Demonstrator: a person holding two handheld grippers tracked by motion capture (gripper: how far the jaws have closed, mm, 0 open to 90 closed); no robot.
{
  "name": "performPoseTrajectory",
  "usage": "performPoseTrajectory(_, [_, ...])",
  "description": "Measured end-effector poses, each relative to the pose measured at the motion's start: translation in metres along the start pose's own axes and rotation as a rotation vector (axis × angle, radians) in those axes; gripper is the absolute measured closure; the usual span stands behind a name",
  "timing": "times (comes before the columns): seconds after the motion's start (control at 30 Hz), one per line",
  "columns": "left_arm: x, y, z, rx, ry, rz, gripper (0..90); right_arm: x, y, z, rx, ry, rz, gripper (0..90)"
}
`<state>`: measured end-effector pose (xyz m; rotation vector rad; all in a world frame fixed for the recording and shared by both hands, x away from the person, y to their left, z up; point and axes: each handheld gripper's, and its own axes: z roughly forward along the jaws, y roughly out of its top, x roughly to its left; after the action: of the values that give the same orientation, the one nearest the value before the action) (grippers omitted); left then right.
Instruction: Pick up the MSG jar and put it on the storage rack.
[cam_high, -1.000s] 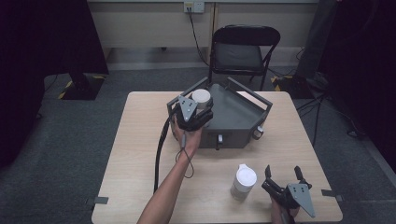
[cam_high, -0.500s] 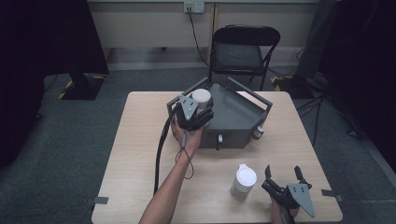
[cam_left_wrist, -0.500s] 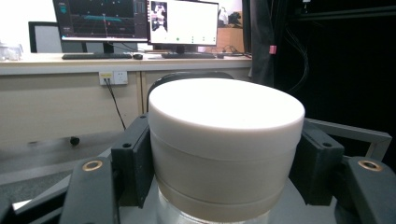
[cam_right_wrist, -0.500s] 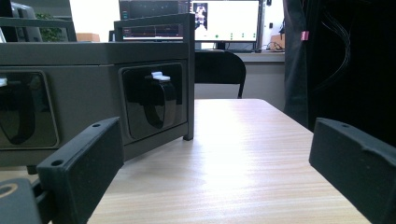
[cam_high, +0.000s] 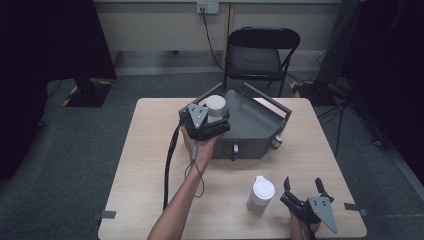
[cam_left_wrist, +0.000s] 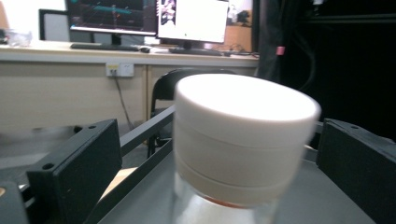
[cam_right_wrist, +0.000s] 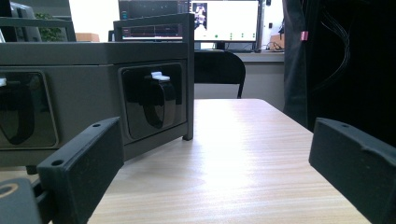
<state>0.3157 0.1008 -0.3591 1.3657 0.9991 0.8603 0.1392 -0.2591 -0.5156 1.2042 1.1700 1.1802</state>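
No readable branding or labels anywhere; the monitors behind the table show stuff but it's way too small to read.

The white-lidded jar (cam_left_wrist: 243, 140) sits in the grey tray (cam_high: 255, 125), at the tray's left rear corner, and the tray is at the back edge of the table (cam_high: 150, 165), roughly centred. Up close in the left gripper view the jar has a thick white screw-type cap with a ridge around it, clear body below, and a hint of something orange-red right under the cap. The picture is a bit blurred there and the bottom of the jar is cut off, so can't say what's inside.

The left gripper (cam_high: 216, 120) has just been opening its jaws: they now stand wide on either side of the jar with a visible gap on both sides, so nothing is gripped.

The right gripper (cam_high: 303, 189) rests near the table's front right corner, jaws spread wide with nothing between them, just bare tabletop ahead. A second white-capped bottle (cam_high: 262, 194) stands just beside it to the left. The front wall of the tray has dark recessed handles (cam_right_wrist: 156, 102).
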Motion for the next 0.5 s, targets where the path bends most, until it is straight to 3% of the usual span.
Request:
performPoseTrajectory(0.1, [-0.001,0.000,-0.003,0.005,0.006,0.024,0.0,0.000,0.000,0.000,0.000,-0.001,-0.001,2.0])
performPoseTrajectory(0.5, [-0.001,-0.008,-0.018,-0.030,0.016,0.030,0.0,0.000,0.000,0.000,0.000,-0.002,0.000,2.0])
